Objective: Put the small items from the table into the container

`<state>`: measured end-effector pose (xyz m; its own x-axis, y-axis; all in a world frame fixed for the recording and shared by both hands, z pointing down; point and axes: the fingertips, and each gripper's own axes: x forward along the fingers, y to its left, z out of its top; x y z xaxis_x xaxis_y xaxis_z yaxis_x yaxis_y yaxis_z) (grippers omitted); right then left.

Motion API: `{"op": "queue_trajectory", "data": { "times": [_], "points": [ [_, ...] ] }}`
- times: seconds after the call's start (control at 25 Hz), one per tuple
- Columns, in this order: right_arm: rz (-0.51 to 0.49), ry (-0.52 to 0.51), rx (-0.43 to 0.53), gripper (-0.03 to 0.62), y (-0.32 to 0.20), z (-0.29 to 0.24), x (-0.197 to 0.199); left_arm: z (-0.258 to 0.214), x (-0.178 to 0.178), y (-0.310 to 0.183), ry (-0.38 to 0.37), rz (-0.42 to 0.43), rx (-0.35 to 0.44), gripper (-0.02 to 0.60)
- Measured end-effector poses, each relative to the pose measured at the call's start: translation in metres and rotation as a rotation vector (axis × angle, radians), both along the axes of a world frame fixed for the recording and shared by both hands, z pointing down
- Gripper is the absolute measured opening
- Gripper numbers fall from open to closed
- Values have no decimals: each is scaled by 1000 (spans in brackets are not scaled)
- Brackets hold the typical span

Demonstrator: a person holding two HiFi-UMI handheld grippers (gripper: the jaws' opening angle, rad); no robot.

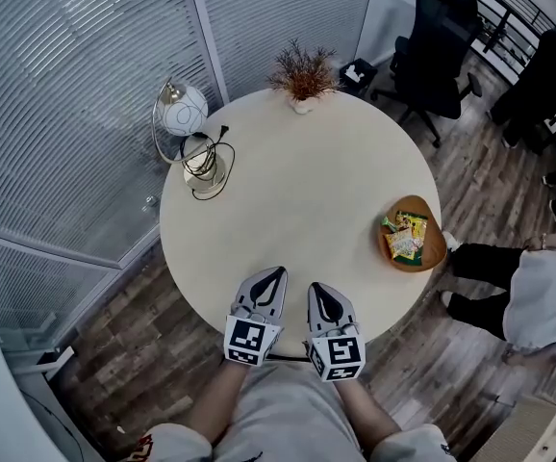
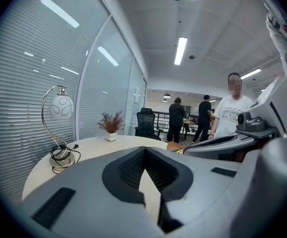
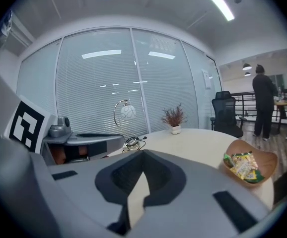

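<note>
1. The round table [image 1: 297, 181] carries the wooden bowl [image 1: 436, 243] at its right-hand edge. The rest of the top, from the bowl across to the far side, shows no loose small item.
2. The lamp [image 1: 184, 114] stands well apart from the bowl, across the table to its left. The potted plant [image 1: 302, 73] sits at the far rim, also well clear of the bowl.
3. The right gripper [image 1: 316, 292] rests at the near rim, to the left of the bowl and nearer the person. It is the closer of the two tools to the bowl. Its jaws meet at the tips with nothing between them; only bare tabletop shows through the gap behind the tips. In the right gripper view the bowl [image 3: 267, 157] lies ahead and off to the right of the way the jaws point.
4. The left gripper [image 1: 276, 275] sits just beside the right one, on its side away from the bowl. Its jaws are likewise closed and empty.
5. The snack packets [image 1: 405, 239] are piled inside the bowl, none hanging over its rim as far as the head view shows. They look like several green and yellow wrappers, though the count is too small to tell.
6. Judged from this, the task looks finished. Any further move would belong to the right gripper, swinging rightward toward the bowl.
</note>
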<state>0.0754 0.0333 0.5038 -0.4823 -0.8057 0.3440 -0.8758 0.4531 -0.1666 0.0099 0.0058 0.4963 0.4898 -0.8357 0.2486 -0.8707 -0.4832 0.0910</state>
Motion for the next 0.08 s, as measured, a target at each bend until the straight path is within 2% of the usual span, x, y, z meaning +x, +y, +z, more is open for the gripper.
{"op": "queue_trajectory", "data": {
  "times": [0.08],
  "points": [
    [-7,-1,2,15,0,-1,-3,0,0,0,0,0,-1,-8]
  ]
}}
